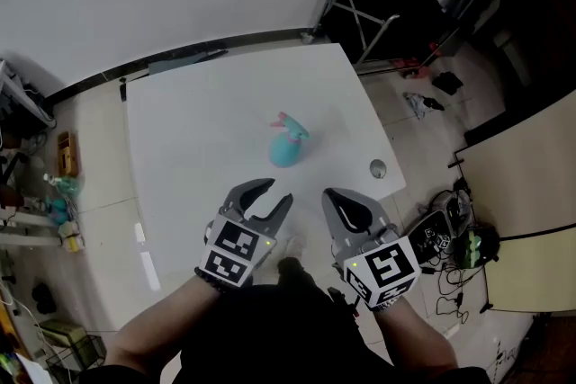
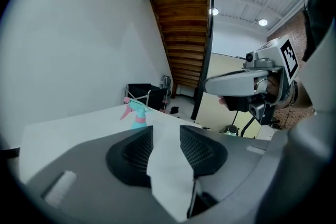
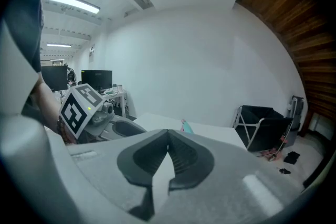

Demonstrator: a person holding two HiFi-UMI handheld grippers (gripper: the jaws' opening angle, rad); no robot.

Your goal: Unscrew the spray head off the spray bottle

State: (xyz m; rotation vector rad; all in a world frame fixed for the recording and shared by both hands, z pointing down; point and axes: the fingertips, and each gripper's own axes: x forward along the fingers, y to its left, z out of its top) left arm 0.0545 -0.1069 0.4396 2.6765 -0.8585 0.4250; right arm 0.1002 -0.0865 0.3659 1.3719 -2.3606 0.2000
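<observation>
Left gripper hangs over the near edge of the white table, jaws parted, nothing between them. Spray bottle stands upright mid-table, teal body, pink-and-teal spray head seated on it, well ahead of both tools. Right gripper is just right of the left one, jaws pressed together, empty.

Progress, as I judge it: nothing done yet. No grip on the bottle, head not turned or lifted. Left to do: reach in, hold the body, grab the head, twist it off.

Views: the head view alone gives the layout, with both tools side by side and the bottle apart from them. The left gripper view shows the gap between its pads, with bare table showing through it. The right gripper view shows its pads meeting at the tips, with only a sliver of bottle above them.
</observation>
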